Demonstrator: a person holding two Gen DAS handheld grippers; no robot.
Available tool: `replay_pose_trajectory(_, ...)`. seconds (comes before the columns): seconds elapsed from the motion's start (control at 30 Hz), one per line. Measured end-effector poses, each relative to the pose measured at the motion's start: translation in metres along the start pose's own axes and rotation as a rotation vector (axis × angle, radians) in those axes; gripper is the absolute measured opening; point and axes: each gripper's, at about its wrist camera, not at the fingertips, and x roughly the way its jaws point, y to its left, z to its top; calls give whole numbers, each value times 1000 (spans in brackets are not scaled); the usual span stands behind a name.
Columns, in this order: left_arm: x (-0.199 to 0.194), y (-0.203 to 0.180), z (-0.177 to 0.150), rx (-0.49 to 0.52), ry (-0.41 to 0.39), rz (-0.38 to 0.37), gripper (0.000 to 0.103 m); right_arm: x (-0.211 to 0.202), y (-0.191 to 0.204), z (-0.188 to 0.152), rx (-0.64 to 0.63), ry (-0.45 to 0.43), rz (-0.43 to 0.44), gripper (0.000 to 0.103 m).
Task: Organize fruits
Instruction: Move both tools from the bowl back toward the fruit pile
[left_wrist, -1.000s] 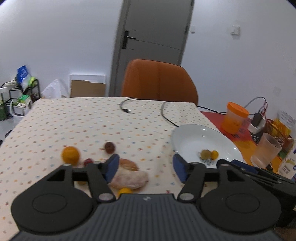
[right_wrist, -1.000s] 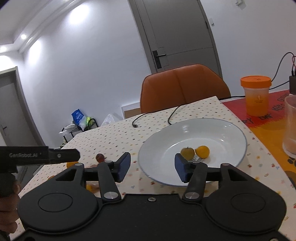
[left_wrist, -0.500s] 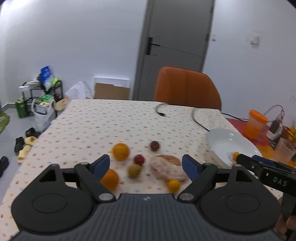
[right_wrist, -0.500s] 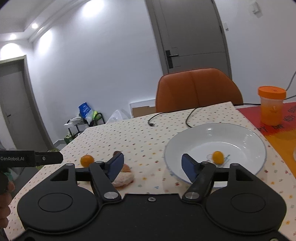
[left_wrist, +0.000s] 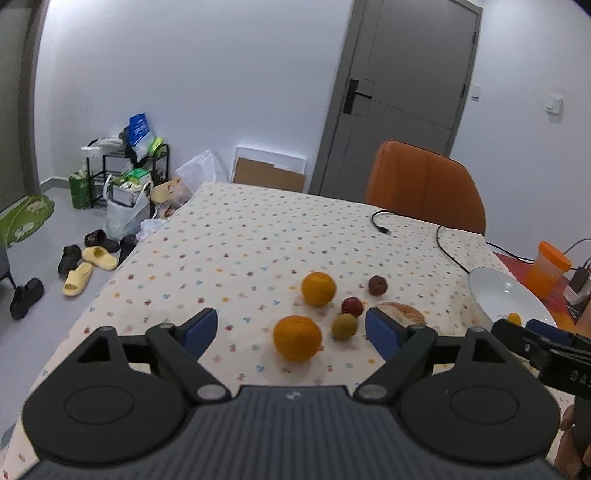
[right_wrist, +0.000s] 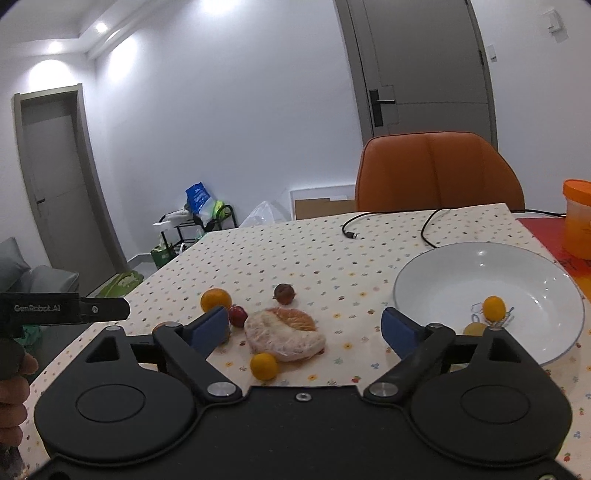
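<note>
Two small fruits already lie in the white plate (right_wrist: 443, 269) at the right of the table, a little orange one (right_wrist: 494, 308) and a yellowish one (right_wrist: 474, 328) beside it, while the rest sit loose on the dotted cloth (left_wrist: 258, 236): two oranges (left_wrist: 297, 338) (left_wrist: 318, 288), a red fruit (left_wrist: 351, 306), a green one (left_wrist: 344, 326), a brown one (left_wrist: 377, 285), a small orange one (right_wrist: 263, 366) and a plastic-wrapped peeled piece (right_wrist: 284, 334). The left gripper (left_wrist: 291, 330) and the right gripper (right_wrist: 303, 328) both hang above the cloth with jaws spread wide and nothing in them. The round fruits could roll off if a finger nudges one while closing on its neighbour, since red and green lie almost touching, and a hard squeeze might crush the soft wrapped piece.
</note>
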Motion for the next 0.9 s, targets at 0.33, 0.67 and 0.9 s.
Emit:
replay_pose_trajectory(0.33,15,19,-12,-63,31,7,86,15,1,-7,-3,47,-5,96)
replay_pose_trajectory(0.67,35,13,-16,-82,33,-10,86,35,4,-7,-10,92,24,96)
replay_pose_trajectory(0.9,49,10,-16,-91,41,-18,85,53,8,-2,-19,123,39,96)
